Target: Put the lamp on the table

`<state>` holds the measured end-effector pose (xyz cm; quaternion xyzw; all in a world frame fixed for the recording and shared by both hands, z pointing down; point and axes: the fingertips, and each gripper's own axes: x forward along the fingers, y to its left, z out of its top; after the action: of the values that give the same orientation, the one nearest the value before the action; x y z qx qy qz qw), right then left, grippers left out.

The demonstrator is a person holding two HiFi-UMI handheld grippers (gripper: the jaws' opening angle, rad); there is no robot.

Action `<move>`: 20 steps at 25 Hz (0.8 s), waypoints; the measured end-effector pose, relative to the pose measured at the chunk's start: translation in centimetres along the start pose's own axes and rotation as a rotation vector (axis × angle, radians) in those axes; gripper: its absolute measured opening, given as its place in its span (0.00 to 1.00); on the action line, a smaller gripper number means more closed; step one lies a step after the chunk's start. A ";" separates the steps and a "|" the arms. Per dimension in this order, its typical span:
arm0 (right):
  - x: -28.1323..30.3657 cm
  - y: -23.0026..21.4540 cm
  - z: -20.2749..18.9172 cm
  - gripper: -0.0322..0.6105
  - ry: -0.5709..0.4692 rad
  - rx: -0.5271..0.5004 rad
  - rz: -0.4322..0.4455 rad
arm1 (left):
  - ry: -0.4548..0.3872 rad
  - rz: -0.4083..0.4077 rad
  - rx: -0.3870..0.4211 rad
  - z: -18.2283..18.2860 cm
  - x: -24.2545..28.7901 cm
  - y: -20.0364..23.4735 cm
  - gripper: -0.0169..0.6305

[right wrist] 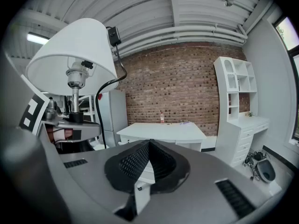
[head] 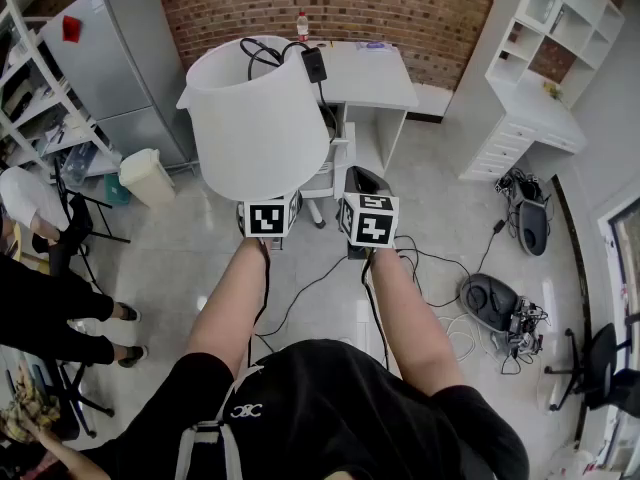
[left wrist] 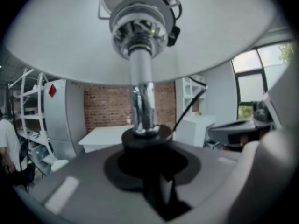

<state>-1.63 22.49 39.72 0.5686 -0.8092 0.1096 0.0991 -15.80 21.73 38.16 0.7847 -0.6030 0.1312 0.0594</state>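
While my left gripper [left wrist: 148, 148] is clenched on the black collar [left wrist: 147, 135] low on the chrome stem [left wrist: 140, 101], the lamp [head: 258, 118] stands upright in the air just short of the white table [head: 378, 86]. Its black cord [head: 262, 53] is looped over the white shade. My right gripper [right wrist: 148, 148] is also short of the white table, its jaws pressed together on nothing.

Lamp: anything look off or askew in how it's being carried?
The lamp stands upright, its pole clamped in the left hand-held gripper. Odd bit: its black cord is heaped on top of the shade, with the plug perched at the rim; it looks loose and could slide off.
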 end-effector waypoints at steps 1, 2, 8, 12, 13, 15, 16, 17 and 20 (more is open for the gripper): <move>0.0 -0.3 0.1 0.05 -0.003 0.007 0.000 | 0.001 0.000 -0.003 0.1 0.2 -0.2 0.17; 0.1 -0.6 0.3 0.05 -0.007 0.014 0.000 | 0.001 0.000 -0.005 0.1 0.4 -0.4 0.17; 0.0 -3.5 0.5 0.05 -0.018 0.030 -0.007 | 0.010 0.014 0.001 0.4 1.8 -1.9 0.17; -0.2 -5.8 0.4 0.05 -0.013 0.019 -0.002 | 0.001 0.024 0.006 1.1 2.7 -3.3 0.17; -0.3 -6.5 0.3 0.05 -0.008 0.020 0.000 | 0.000 0.027 0.007 1.2 2.9 -3.7 0.17; -0.6 -7.9 -0.1 0.05 0.002 0.034 0.007 | 0.001 0.033 0.004 1.3 3.3 -4.5 0.17; -0.7 -8.5 -0.4 0.05 0.006 0.042 0.011 | 0.003 0.036 -0.001 1.2 3.5 -4.8 0.17; -0.8 -9.1 -0.7 0.05 0.011 0.046 0.013 | 0.004 0.038 -0.008 1.1 3.7 -5.0 0.17; -0.8 -10.6 -1.3 0.05 0.029 0.041 0.017 | 0.016 0.043 -0.024 0.9 4.6 -5.5 0.17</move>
<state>8.65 20.16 41.44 0.5619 -0.8102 0.1354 0.0980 -9.31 18.66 38.90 0.7697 -0.6207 0.1314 0.0709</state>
